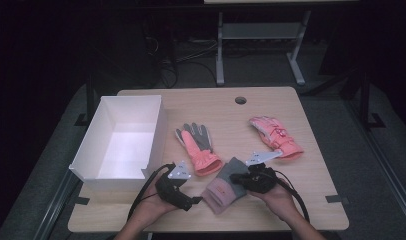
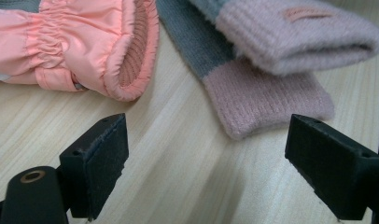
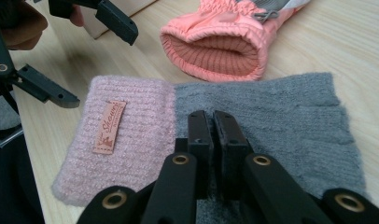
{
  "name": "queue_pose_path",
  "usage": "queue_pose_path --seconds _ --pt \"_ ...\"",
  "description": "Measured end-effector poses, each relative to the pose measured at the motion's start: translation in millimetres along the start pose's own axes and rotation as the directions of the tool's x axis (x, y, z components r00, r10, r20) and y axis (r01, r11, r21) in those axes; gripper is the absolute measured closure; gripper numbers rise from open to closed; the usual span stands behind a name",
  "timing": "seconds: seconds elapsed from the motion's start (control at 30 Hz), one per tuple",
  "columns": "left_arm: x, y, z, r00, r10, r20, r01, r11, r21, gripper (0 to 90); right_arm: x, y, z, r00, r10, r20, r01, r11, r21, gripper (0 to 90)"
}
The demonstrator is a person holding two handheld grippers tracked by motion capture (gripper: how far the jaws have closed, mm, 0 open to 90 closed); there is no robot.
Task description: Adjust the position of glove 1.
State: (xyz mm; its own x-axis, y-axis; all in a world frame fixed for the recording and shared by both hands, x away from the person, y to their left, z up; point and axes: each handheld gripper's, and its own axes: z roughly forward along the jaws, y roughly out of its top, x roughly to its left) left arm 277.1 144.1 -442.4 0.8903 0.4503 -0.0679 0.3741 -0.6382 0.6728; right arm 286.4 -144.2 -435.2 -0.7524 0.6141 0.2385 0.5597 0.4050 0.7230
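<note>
While the left gripper (image 2: 204,163) fingers stand apart over woodgrain, the right gripper (image 3: 212,122) fingers pinch together on the fuzzy pink-and-grey knit glove (image 3: 215,126).

light wooden table (image 1: 291,107), grey carpet floor (image 1: 336,125), dim room, grey desk legs (image 1: 220,50) behind

Probably lab, cables (image 1: 166,62), desk frame (image 1: 261,45)

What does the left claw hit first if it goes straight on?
Most likely the pink cuff of the knit glove, lying ahead between the open jaws of the left claw. Bare table comes before it; depth is hard to judge.
</note>
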Motion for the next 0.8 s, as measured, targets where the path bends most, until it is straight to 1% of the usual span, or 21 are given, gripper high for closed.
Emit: queue_pose_path --seconds 0.07,0.13,0.17,0.47,0.53,0.6,0.63,0.67,0.7,0.73,0.77,0.8 --pt "-0.7 -0.7 0.5 1.0000 -0.004 -0.003 0.004 1.0000 -0.005 12.6 2.1 0.7 2.7 1.0000 0.008 0.003 -0.008 1.000 0.008 86.3" --pt "-0.1 -0.9 0.3 1.0000 0.001 0.001 -0.001 1.0000 0.001 12.5 3.5 1.0 5.0 0.9999 0.009 0.005 -0.009 1.000 0.014 86.3" --pt "0.6 -1.7 0.3 1.0000 0.004 -0.001 -0.004 1.0000 0.006 12.5 4.1 0.8 6.6 1.0000 0.000 0.004 0.000 1.000 0.019 86.3" --pt "0.5 -1.4 0.8 1.0000 0.002 -0.001 -0.002 0.9999 0.010 12.5 9.2 -0.9 16.6 0.9998 0.007 0.020 -0.008 0.999 0.047 86.2" --pt "0.3 -1.4 1.1 1.0000 0.005 0.001 -0.005 0.9999 0.014 12.5 9.6 -2.9 20.9 0.9996 -0.005 0.029 0.004 0.999 0.053 86.1" --pt "0.0 -1.3 1.2 1.0000 0.004 0.001 -0.004 0.9999 0.014 12.5 9.9 -3.3 22.2 0.9995 -0.003 0.031 0.001 0.998 0.061 85.8" --pt "0.1 -1.1 1.3 1.0000 0.005 0.003 -0.005 0.9999 0.016 12.5 9.6 -4.3 24.8 0.9995 0.000 0.030 -0.002 0.997 0.071 82.0" --pt "0.1 -1.1 1.3 1.0000 0.005 0.003 -0.005 0.9999 0.016 12.5 9.6 -4.3 24.8 0.9995 0.000 0.030 -0.002 0.997 0.071 82.0" --pt "0.0 -1.0 1.6 1.0000 0.003 0.003 -0.003 0.9999 0.016 12.5 9.5 -4.2 23.9 0.9996 -0.004 0.028 0.003 0.998 0.063 71.5" --pt "0.0 -0.9 1.5 1.0000 0.004 0.002 -0.004 0.9999 0.017 12.5 9.4 -3.5 22.3 0.9997 -0.005 0.024 0.004 0.998 0.058 66.5" --pt "-0.1 -0.8 1.4 1.0000 0.003 0.001 -0.003 0.9999 0.016 12.5 8.5 -2.5 19.6 0.9997 -0.004 0.024 0.003 0.999 0.052 59.3" --pt "-0.8 -0.7 1.6 0.9999 -0.011 0.002 0.011 0.9999 0.003 12.5 7.1 -1.9 16.9 0.9997 0.003 0.024 -0.004 0.999 0.045 54.7"
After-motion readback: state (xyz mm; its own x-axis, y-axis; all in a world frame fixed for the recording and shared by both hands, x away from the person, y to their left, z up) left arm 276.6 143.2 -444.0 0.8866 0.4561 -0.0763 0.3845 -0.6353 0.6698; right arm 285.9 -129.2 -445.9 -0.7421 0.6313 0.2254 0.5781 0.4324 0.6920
